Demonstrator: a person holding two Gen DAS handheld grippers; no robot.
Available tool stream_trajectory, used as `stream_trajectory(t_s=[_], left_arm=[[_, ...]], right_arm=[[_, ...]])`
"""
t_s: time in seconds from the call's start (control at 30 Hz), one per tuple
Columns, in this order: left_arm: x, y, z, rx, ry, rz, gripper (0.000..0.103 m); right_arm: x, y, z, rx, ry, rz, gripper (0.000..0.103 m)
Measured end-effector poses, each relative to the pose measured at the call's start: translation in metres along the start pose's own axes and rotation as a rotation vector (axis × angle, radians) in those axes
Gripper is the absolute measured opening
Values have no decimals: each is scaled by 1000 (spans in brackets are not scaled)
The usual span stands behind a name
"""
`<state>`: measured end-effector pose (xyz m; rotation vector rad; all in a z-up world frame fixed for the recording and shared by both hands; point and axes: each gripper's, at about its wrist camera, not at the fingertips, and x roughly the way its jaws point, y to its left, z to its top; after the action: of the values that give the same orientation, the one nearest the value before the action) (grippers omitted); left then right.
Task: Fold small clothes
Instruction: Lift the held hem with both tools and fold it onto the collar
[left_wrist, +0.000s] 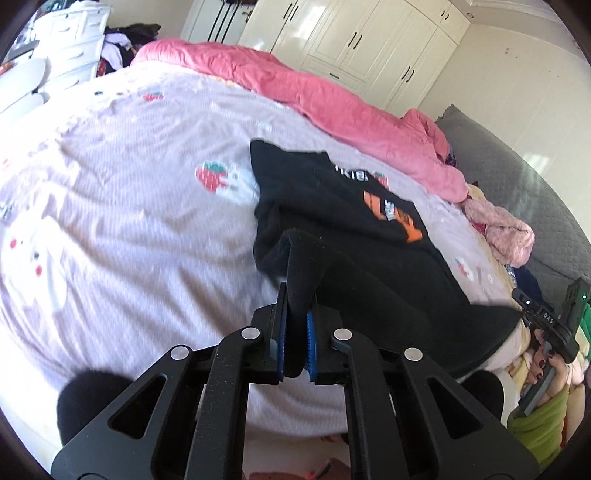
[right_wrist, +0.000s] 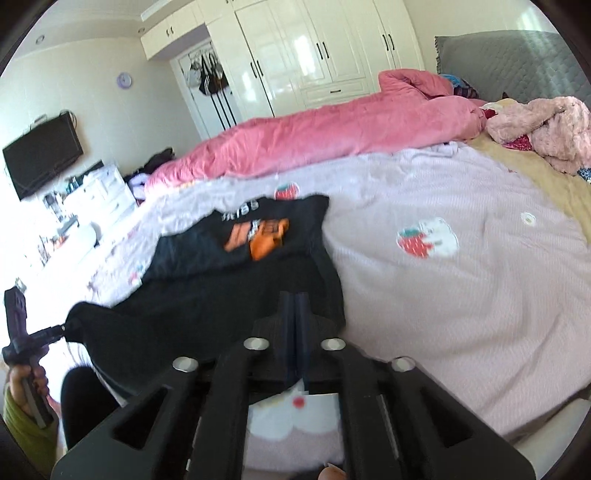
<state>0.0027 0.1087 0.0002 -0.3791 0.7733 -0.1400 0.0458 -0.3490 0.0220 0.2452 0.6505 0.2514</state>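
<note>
On the bed (left_wrist: 122, 206), a black shirt (left_wrist: 332, 206) with orange print lies partly lifted off the lilac sheet. At its near edge, the left gripper (left_wrist: 295, 332) is clamped on a fold of shirt between blue pads. The right gripper (right_wrist: 295, 325) is pinched shut on the shirt's other near corner.
</note>
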Motion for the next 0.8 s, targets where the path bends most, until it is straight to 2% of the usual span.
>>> stream_trajectory(t_s=[0.07,0.13,0.23,0.27,0.33,0.37,0.4,0.57,0.7,0.73,0.8], left_arm=[[6,-1,11,-7,-4,1,3],[13,-1,18,-16,1,2,3],[16,-3,15,-2,9,11,3],[17,-4,12,7,14,14,3],[18,-3,5,16,26,17,3],[18,-1,1,13,31,16,3],[18,1,-2,8,37,15,3],[12,7,-21,11,62,11,3],[10,6,-37,23,92,4,3],[10,5,-40,27,95,4,3],[11,4,-45,28,104,3,3]], right_arm=[[5,0,9,-6,-3,0,0],[15,-2,15,-3,29,-58,0],[20,-6,3,9,95,-44,0],[20,-7,-6,0,122,-51,4],[19,-9,-28,-13,172,-80,22],[20,-11,-41,1,208,-92,40],[21,-13,-53,15,235,-90,44],[21,-6,-97,9,329,-82,44],[33,-4,-107,26,361,-66,42],[37,-3,-108,32,363,-46,39],[43,0,-107,32,369,-30,9]])
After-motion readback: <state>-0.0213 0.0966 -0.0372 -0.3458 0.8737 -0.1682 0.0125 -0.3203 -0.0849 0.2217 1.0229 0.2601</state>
